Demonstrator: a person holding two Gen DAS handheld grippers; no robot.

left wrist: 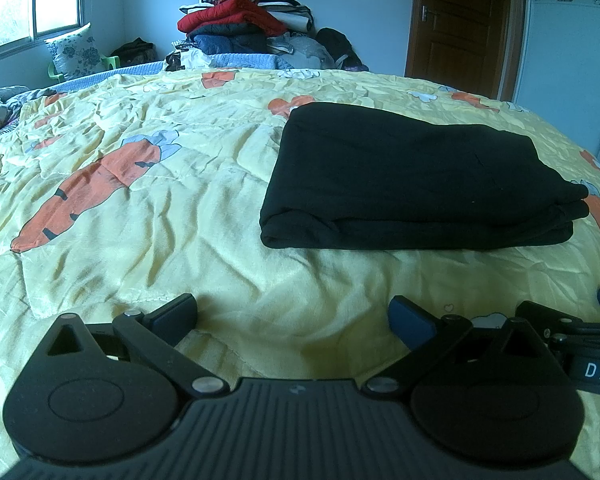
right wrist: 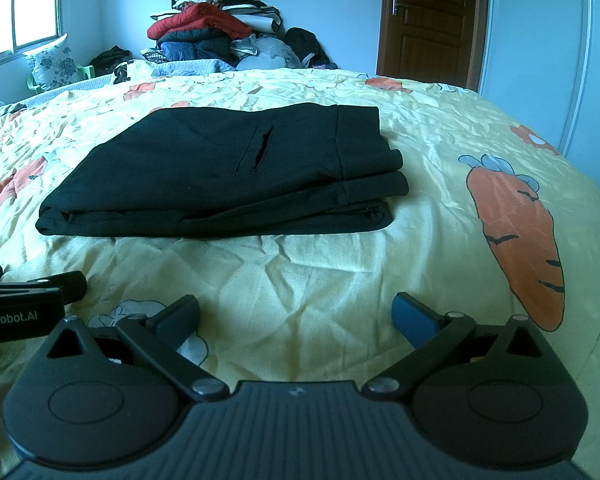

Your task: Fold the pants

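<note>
The black pants (left wrist: pixel 412 176) lie folded into a compact stack on the yellow carrot-print quilt (left wrist: pixel 160 208). In the right wrist view the same pants (right wrist: pixel 220 176) show a pocket slit on top and layered edges at the right. My left gripper (left wrist: pixel 294 316) is open, low over the quilt, short of the stack and to its left. My right gripper (right wrist: pixel 296 316) is open too, just in front of the stack, with nothing between its fingers. Each gripper's body shows at the edge of the other's view.
A tall pile of clothes (left wrist: pixel 244 20) rises beyond the bed's far side. A brown door (left wrist: pixel 460 20) stands at the back right, a window (left wrist: pixel 28 0) and a floral pillow (left wrist: pixel 76 54) at the back left. Wrinkled quilt (right wrist: pixel 440 208) spreads around the stack.
</note>
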